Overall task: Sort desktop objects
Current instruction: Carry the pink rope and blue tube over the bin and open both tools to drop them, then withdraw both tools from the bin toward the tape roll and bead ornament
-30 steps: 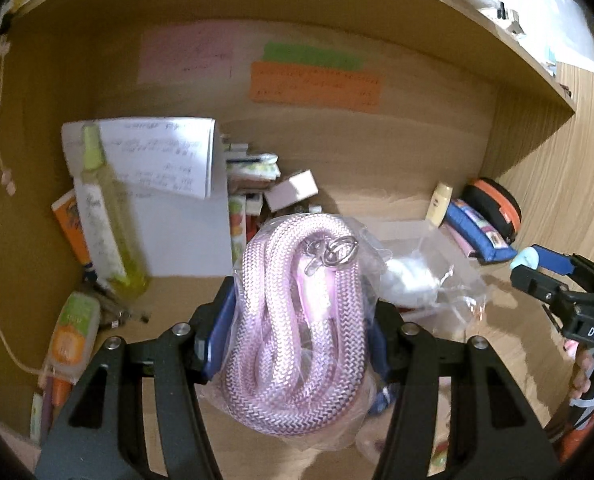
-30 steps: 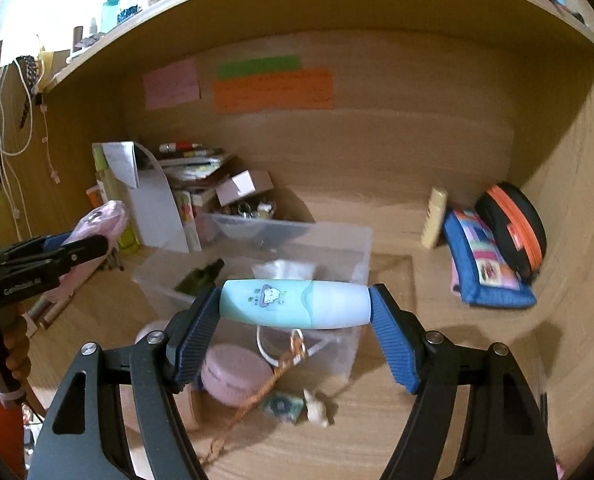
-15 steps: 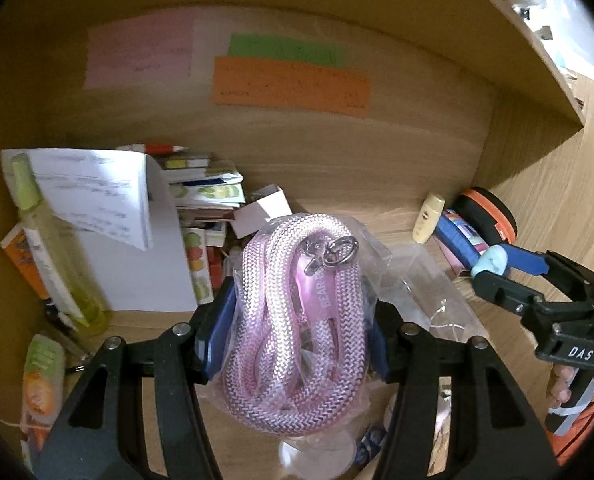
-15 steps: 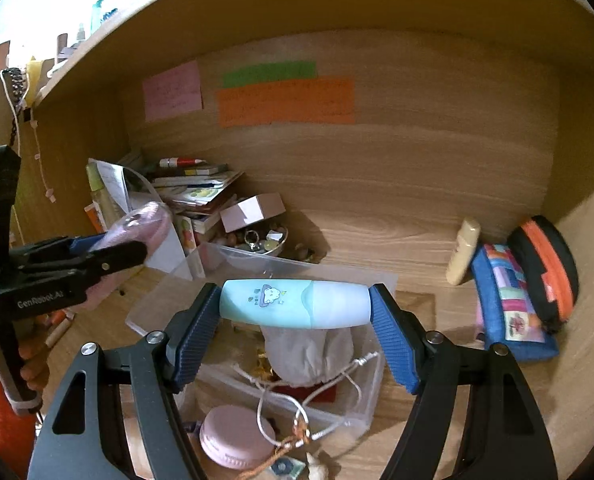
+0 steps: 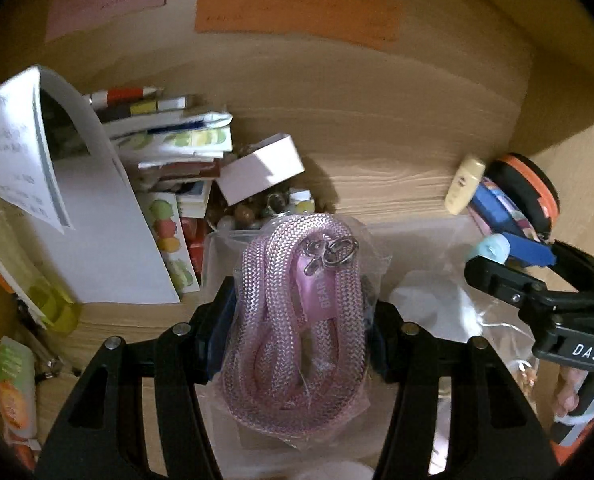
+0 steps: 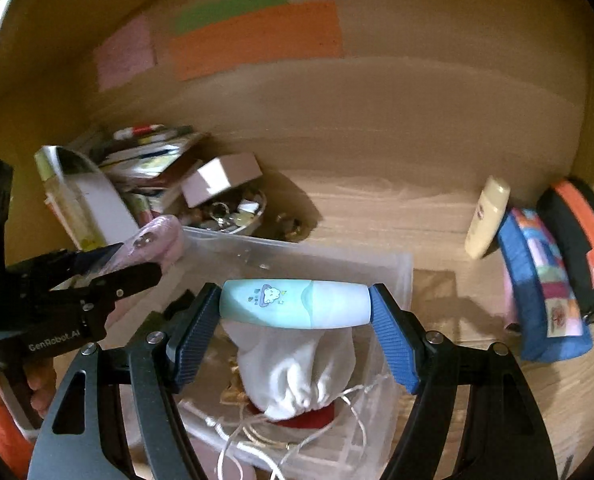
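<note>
Right wrist view: above the wooden worktop [image 6: 437, 216] a clear plastic bin [image 6: 401, 276] is seen, over which the bagged pink rope [image 5: 297, 320] is clamped by the left claw [image 5: 297, 344] and the blue tube [image 6: 295, 303] endwise by the right claw [image 6: 295, 320], so the tube could be squeezed out sideways.

A pink rope [image 5: 297, 320] is coiled up inside a clear bag, standing upright. A light blue tube [image 6: 295, 303] with a cloud picture lies sideways. Both hang above the clear box [image 6: 393, 276].
</note>
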{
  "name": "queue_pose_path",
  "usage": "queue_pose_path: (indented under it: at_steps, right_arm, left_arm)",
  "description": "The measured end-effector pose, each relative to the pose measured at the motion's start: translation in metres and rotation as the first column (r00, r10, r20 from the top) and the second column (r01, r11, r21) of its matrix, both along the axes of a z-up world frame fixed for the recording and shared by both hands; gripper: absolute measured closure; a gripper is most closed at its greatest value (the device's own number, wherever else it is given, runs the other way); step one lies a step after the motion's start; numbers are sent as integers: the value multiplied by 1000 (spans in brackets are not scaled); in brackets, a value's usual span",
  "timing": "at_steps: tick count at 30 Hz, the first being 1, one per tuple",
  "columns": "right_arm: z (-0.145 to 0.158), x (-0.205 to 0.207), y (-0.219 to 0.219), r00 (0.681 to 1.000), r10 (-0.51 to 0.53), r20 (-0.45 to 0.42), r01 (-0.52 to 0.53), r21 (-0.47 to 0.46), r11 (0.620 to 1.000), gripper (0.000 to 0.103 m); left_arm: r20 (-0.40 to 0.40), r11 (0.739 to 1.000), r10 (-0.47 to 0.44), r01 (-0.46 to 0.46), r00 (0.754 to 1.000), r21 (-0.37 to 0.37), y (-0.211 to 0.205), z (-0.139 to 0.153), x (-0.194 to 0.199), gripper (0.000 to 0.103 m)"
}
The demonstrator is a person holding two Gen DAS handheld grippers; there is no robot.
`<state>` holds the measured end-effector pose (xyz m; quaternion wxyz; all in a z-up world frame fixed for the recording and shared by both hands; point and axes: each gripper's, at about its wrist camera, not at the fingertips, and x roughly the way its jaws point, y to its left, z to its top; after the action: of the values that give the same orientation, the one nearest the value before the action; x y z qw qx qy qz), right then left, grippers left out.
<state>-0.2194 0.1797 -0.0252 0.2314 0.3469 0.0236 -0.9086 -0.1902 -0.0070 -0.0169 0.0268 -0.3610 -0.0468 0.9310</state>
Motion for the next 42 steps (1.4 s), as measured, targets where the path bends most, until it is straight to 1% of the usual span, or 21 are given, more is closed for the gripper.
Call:
queue_pose_path:
  at_steps: [3,6,9,12,15,18,22,24,25,27,28,30,32,36,39,42]
  right_arm:
    - [-10,-4,-2,1000,-20,6,20,40,999,32]
    - [-14,-5,-1,998,-60,-20,62,74,995,32]
    - [-17,-6,-1,998,-54,-11,55,69,996,32]
    - [-22,-6,-5,998,-53,-18,55,101,993,32]
    - [-24,-3,-10,997,-59,-51,66,139,988,32]
    - [-29,-3,-13,998,-52,-39,57,154,986,32]
    - [-33,-1,-18,997,-50,-56,60,196,979,31]
    - [-32,1,-20,996,-49,-76,64,214,975,29]
    - [-32,3,-21,995,-46,-85,64,218,974,27]
    - [-30,5,-21,994,-43,-99,64,216,974,26]
    - [-29,6,-21,994,-39,-102,60,212,975,26]
    - [-27,7,-21,994,-32,-104,52,199,978,26]
    - [-25,7,-21,994,-29,-105,48,192,980,25]
    - [-18,12,-20,993,-27,-111,47,188,981,25]
    - [-5,22,-17,992,-20,-128,41,167,985,24]
    - [8,38,-14,986,-21,-164,46,151,987,18]
  left_arm:
    - [25,1000,-10,10,1000,2,2,-9,-5,47]
    - [34,1000,-2,2,999,-13,4,-12,-7,47]
    - [45,1000,-3,4,999,-20,6,-15,-9,47]
    - [52,1000,2,-1,999,-22,6,-16,-12,47]
    - [60,1000,2,-2,998,-6,2,-16,-13,47]
    - [62,1000,11,-11,998,-9,1,-17,-13,47]
    - [54,1000,-4,4,999,3,2,-16,-11,47]
    - [49,1000,-21,21,999,3,5,-16,-10,47]
    - [50,999,-36,35,998,16,6,-16,-9,46]
    - [48,998,-59,58,997,35,8,-14,-7,45]
    - [39,997,-65,64,997,35,10,-13,-5,42]
    - [22,997,-73,72,997,22,12,-9,-3,39]
    - [8,997,-73,73,997,8,14,-5,0,37]
    - [-18,999,-55,55,998,-1,13,4,5,30]
    - [-35,999,-34,34,999,-5,6,12,13,29]
    - [-53,1000,-13,12,999,-19,-2,18,26,26]
